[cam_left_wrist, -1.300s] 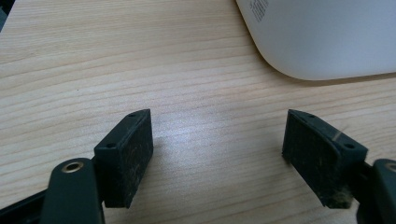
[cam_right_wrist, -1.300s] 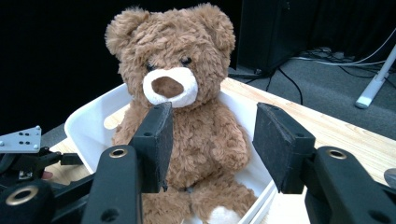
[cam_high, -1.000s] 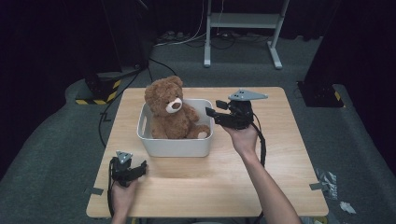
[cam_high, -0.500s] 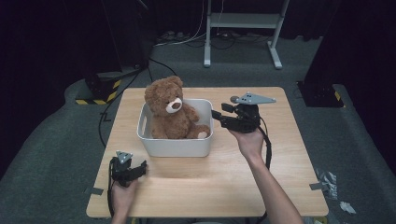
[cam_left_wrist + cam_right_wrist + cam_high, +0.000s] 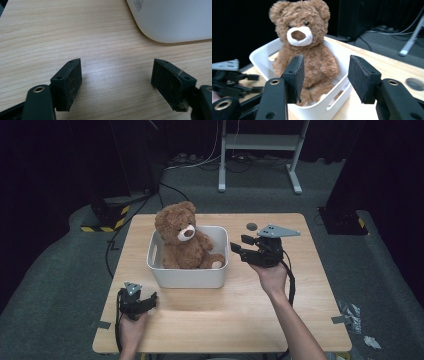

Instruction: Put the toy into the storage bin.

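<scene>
Both hands low, right gripper [image 5: 240, 249] level.

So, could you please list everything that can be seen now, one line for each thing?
teddy bear: one, brown with a white muzzle, sitting upright inside the bin
bin: one, white, on the left half of the table
table: one, light wood, centre of the high view
round disc: one, dark grey, on the table beyond the right gripper
metal stand: one, grey, on the floor behind the table
left gripper: one, black, jaws open, low over the table's near left part
right gripper: one, black, jaws open and empty, right of the bin, pointing at the bear
</scene>
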A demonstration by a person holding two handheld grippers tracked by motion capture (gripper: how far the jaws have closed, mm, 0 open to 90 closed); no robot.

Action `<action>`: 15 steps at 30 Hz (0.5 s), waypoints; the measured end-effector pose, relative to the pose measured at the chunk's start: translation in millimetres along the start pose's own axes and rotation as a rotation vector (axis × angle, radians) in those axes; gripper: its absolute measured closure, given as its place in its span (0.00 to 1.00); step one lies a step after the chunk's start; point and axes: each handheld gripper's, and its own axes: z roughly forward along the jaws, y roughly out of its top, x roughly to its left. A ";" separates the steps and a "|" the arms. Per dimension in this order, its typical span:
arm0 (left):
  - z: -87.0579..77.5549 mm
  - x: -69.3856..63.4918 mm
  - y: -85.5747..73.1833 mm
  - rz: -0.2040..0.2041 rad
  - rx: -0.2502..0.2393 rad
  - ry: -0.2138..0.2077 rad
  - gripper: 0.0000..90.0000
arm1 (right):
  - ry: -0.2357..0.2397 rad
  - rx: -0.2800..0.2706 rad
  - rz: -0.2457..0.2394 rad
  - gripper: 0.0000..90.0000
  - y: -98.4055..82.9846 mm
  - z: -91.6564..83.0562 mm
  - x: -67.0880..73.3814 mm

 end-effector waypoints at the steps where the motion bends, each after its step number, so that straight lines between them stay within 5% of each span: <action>1: 0.0 0.0 0.0 0.000 0.000 0.000 0.27 | 0.013 -0.003 0.012 0.52 -1.9 -1.3 -0.7; 15: 0.0 0.0 0.0 0.000 0.000 0.000 0.27 | 0.005 -0.019 0.012 0.52 -12.6 -17.2 -1.8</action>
